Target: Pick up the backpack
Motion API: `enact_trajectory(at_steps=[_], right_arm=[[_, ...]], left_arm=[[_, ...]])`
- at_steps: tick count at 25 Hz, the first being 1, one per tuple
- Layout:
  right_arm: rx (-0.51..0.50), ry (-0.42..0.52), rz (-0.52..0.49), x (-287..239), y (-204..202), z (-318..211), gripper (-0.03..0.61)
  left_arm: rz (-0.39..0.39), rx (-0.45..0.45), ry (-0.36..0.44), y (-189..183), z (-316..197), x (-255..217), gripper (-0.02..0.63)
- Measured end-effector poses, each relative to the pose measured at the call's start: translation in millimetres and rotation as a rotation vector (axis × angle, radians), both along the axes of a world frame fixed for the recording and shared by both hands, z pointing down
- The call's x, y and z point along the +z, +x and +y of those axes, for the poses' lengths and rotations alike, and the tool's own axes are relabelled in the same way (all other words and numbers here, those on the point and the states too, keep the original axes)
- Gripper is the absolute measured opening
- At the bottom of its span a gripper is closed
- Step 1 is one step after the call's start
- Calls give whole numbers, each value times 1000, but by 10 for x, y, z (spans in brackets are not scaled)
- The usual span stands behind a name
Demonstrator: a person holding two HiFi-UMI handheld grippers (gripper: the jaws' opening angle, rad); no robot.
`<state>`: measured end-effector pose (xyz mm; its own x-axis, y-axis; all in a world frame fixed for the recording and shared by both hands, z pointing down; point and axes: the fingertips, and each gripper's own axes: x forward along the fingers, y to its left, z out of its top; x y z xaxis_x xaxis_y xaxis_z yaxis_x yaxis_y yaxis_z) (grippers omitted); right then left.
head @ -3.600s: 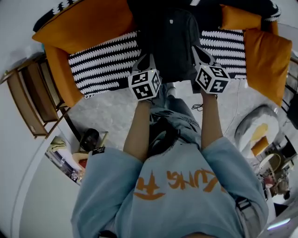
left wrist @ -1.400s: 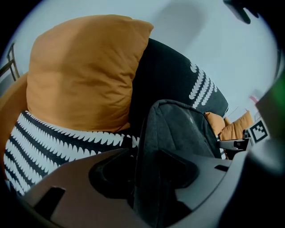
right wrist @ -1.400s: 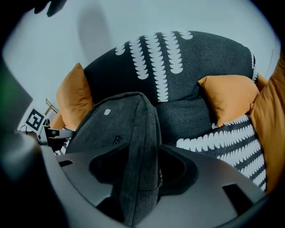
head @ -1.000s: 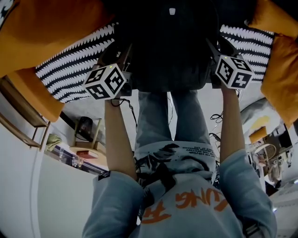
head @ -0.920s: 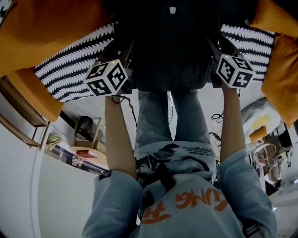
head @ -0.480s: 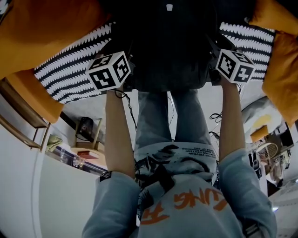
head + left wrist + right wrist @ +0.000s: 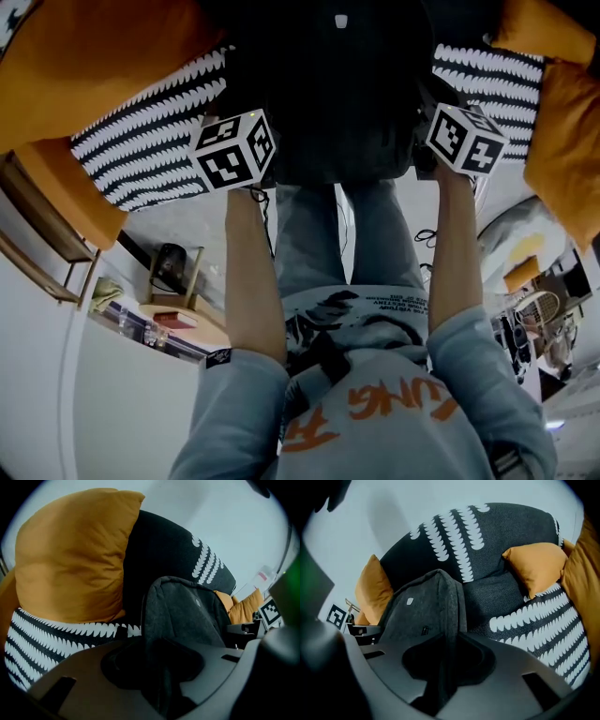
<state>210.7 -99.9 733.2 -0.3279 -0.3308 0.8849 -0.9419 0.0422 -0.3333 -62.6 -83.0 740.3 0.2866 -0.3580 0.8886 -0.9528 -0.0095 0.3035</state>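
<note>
gripping the backpack (image 7: 342, 84) by thin side folds, jaws just closing, left hand-held gripper (image 7: 159, 674) and right hand-held gripper (image 7: 446, 667) risk slipping under its weight.

left gripper (image 7: 159, 672), right gripper (image 7: 445, 667), apparently closing on backpack (image 7: 342, 94)

Dim, even indoor light; strong fisheye bending with dark vignetted corners, nearest foreground parts soft.

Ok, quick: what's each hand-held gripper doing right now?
Left hand-held gripper: jaws have just been closing, now shut on the backpack side fabric.
Right hand-held gripper: jaws have just been closing, now shut on the backpack's other edge.
</note>
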Motion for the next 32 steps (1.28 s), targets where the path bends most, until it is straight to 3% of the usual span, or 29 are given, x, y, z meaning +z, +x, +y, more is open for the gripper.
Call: enact_trajectory(at_steps=[6,18,23,32], right_arm=[[28,38,15,-352,-56,184,54],[107,109,9,-1140,79,140,46],[49,156,17,-1626,-157,-52,48],[14,299,41,-2694,-328,-421,46]], left_arm=[[3,-27,54,-58,113,-426,120],[-8,47,171,120,-84,-1323,98],[-44,17,202,-107,-205,-1765,100],[-58,-19,344,-279,-484,-2804,100]])
